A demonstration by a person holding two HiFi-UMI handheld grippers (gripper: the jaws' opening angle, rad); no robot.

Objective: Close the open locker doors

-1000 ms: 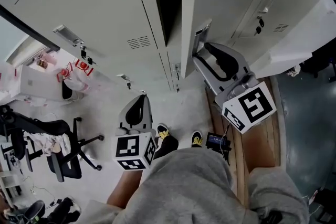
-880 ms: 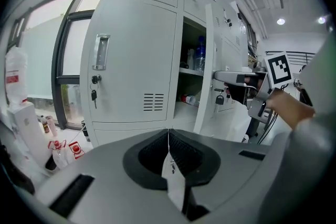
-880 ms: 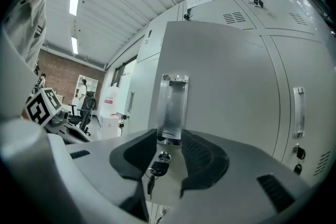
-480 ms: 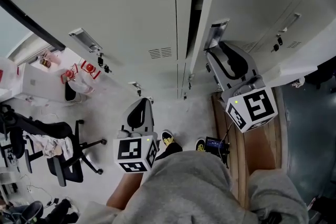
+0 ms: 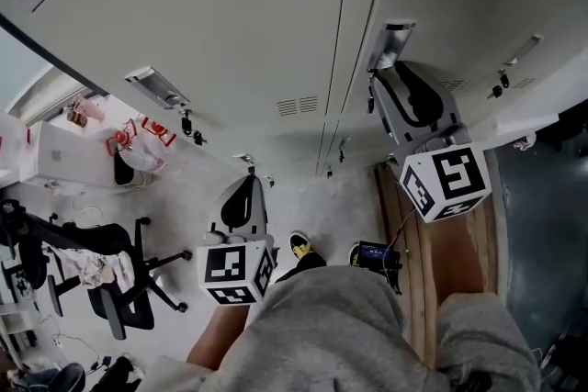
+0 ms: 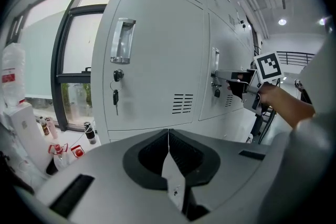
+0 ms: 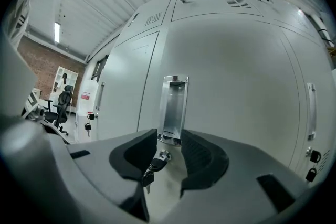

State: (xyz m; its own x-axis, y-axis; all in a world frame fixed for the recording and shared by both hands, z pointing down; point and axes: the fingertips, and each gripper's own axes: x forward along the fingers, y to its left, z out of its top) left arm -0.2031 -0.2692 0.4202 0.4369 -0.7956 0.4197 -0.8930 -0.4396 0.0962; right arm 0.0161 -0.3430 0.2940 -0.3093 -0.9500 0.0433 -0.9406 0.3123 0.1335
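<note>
Room: a bank of pale grey metal lockers point(image 5: 230, 23) is running across the top of the head view, above a light speckled floor point(image 5: 184, 197).
Left side: a black wheeled office chair point(image 5: 110, 275) is standing well apart from the lockers, with clutter around it.
Right side: a brown wooden board point(image 5: 415, 243) is lying on the floor under the right arm.
Person: grey clothing point(image 5: 331, 326) is filling the bottom of the head view, and a yellow-and-black shoe point(image 5: 299, 245) is poking out beneath it.
Task thing: the pale grey metal locker door point(image 7: 226, 71) is sitting in line with its neighbours, and only thin seams are showing around it.
Handle: the door's recessed chrome handle point(image 7: 174, 107) is standing upright, with a small dark key point(image 7: 152, 168) sticking out of the lock just below it.
Right gripper: the grey two-jaw right gripper point(image 7: 170, 147) is pointing at this door with its jaws spread wide, and the handle's lower end and the key are lying between them. It is pinching nothing. I cannot tell whether the tips are touching the metal.
Left gripper: the grey two-jaw left gripper point(image 6: 168, 134) is hanging low, apart from the lockers, with its jaws pressed together and nothing between them.
Ahead of it: another locker door with a chrome handle point(image 6: 122, 42) and a dangling key point(image 6: 115, 98) is facing it beside a large window point(image 6: 79, 60).
</note>
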